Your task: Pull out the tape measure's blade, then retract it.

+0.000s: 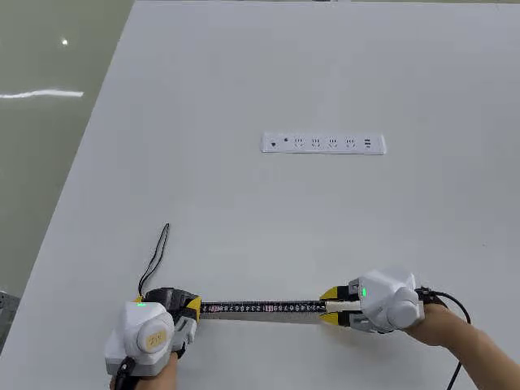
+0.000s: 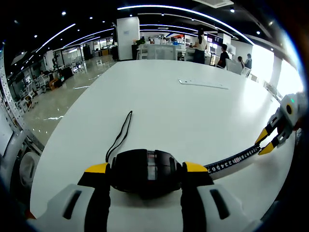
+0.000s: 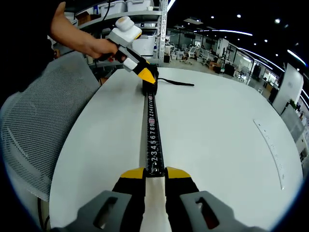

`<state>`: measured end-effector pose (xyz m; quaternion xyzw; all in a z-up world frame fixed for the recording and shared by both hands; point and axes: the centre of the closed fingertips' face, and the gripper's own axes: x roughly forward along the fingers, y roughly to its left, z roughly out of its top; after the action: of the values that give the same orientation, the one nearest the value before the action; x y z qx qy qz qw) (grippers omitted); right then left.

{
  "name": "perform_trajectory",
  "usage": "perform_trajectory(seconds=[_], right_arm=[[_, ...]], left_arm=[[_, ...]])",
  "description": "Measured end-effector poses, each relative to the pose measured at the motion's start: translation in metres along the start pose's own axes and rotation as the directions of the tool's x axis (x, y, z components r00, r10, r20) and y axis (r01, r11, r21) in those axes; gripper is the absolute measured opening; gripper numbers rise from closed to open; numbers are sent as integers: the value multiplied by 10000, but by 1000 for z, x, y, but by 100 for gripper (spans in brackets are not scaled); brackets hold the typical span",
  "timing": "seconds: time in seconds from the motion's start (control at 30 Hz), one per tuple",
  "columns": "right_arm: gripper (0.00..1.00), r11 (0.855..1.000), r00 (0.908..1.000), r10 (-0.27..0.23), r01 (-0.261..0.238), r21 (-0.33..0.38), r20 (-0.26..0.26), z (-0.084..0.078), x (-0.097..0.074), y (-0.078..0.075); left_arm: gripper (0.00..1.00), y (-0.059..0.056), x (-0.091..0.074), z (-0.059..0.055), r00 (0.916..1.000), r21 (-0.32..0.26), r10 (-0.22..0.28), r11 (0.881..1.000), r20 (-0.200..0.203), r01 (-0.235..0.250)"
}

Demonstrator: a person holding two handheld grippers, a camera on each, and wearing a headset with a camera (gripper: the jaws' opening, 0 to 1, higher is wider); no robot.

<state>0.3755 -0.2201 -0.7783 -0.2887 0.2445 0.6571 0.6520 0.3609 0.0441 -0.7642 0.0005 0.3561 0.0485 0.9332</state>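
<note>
Case: black rounded plastic tape measure body [image 2: 145,171], resting on the white tabletop [image 1: 325,219] close to the person's edge.
Left gripper [image 2: 146,167]: clamped on the case, one yellow-tipped finger against each side.
Blade: dark numbered steel blade [image 3: 153,130], stretched flat along the table between case and right gripper [image 3: 155,172].
Right fingers: closed on the blade's free end, the tip pinched between the yellow pads.
Strap: thin black cord loop [image 1: 154,256], lying beyond the case.
Far side: white socket strip [image 1: 323,144], well apart.
</note>
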Motion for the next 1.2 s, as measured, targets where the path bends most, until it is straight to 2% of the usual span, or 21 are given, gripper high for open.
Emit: perform_trajectory(seconds=[0.27, 0.67, 1.2], right_arm=[[13, 10000, 10000, -18, 19, -51, 20, 3, 3, -2], [13, 9999, 9999, 60, -58, -133, 143, 17, 9, -3], [13, 9996, 9999, 165, -166, -234, -43, 20, 10, -1]], left_arm=[[56, 4, 0, 2, 9995, -401, -305, 9987, 69, 307], [56, 3, 0, 1, 9988, -518, -490, 9974, 63, 493], [56, 4, 0, 1, 9981, -563, -616, 9965, 20, 616]])
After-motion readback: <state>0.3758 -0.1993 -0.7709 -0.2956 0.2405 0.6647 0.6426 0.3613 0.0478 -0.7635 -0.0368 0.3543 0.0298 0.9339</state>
